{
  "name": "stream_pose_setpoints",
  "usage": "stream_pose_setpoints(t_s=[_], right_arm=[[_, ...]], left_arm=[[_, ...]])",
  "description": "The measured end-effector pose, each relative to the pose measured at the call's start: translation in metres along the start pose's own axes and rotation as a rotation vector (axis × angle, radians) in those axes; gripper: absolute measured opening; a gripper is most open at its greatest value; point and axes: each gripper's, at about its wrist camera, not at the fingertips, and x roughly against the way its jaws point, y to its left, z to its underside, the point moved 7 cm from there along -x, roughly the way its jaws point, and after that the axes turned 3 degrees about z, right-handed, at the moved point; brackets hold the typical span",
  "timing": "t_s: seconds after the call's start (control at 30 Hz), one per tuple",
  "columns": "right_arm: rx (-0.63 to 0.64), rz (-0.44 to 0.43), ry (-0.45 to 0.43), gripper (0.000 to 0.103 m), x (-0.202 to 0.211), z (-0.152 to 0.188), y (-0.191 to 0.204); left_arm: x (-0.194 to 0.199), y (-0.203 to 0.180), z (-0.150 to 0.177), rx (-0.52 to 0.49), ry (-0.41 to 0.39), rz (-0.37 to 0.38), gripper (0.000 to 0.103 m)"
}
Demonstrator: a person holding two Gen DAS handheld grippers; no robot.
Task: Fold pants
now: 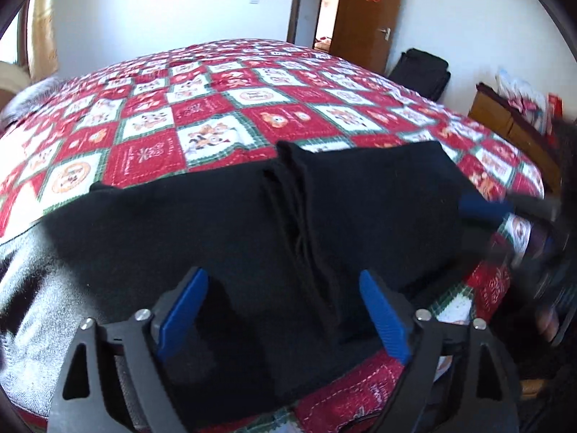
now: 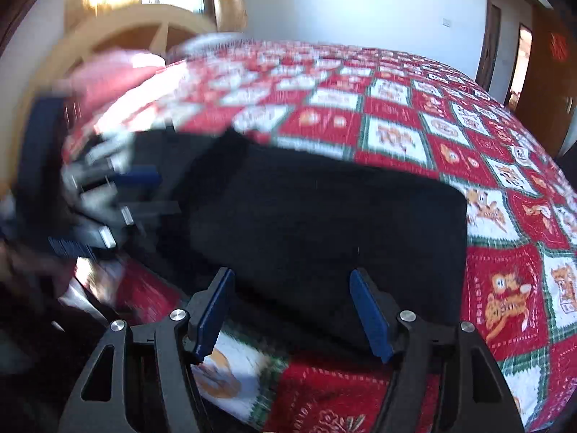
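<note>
Nearest in the left wrist view, the left gripper point(image 1: 285, 310) hovers low over the black pants point(image 1: 223, 231), its blue-padded fingers point(image 1: 182, 319) spread wide and holding nothing. The pants lie folded on the bed, on a red, white and green patchwork quilt point(image 1: 202, 108), with a ridge of stacked edges running away down the middle. In the right wrist view, the right gripper point(image 2: 290, 312) sits at the near edge of the same dark bundle point(image 2: 324, 223), fingers point(image 2: 371, 319) likewise wide apart and empty. The blurred shape at far left there is probably the other gripper. Beyond the quilt stand a white wall point(image 1: 173, 3) and a wooden door point(image 1: 371, 11).
</note>
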Motion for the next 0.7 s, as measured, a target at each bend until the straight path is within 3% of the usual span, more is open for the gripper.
stream_pose_setpoints(t_s=[0.13, 0.2, 0.27, 0.33, 0.47, 0.53, 0.63, 0.67, 0.7], right_arm=[[-0.188, 0.019, -0.076, 0.068, -0.006, -0.034, -0.048], [-0.245, 0.044, -0.034, 0.069, -0.024, -0.037, -0.072], [-0.305, 0.029, 0.062, 0.069, -0.049, -0.031, -0.092], [-0.329, 0.002, 0.01, 0.069, -0.039, -0.036, -0.093], [-0.262, 0.054, -0.076, 0.069, -0.006, -0.038, -0.077], [-0.221, 0.007, -0.08, 0.069, 0.002, -0.031, -0.058], [-0.113, -0.071, 0.018, 0.075, -0.012, -0.007, -0.019], [-0.056, -0.047, 0.107, 0.075, -0.029, 0.008, -0.01], [-0.003, 0.006, 0.122, 0.075, -0.034, 0.018, -0.006]], left_arm=[[-0.002, -0.005, 0.004, -0.042, 0.005, -0.03, 0.095], [-0.002, -0.005, 0.005, -0.043, 0.003, -0.03, 0.095], [-0.001, -0.005, 0.004, -0.039, 0.002, -0.022, 0.095], [0.001, -0.005, 0.004, -0.031, 0.0, -0.015, 0.096], [0.007, -0.001, 0.002, 0.011, -0.013, 0.011, 0.096], [0.016, 0.002, -0.001, 0.013, -0.034, 0.005, 0.096], [0.036, 0.02, -0.005, 0.023, -0.081, -0.033, 0.096], [0.043, 0.029, -0.006, 0.033, -0.094, -0.05, 0.096], [0.05, 0.04, -0.007, 0.044, -0.107, -0.072, 0.096]])
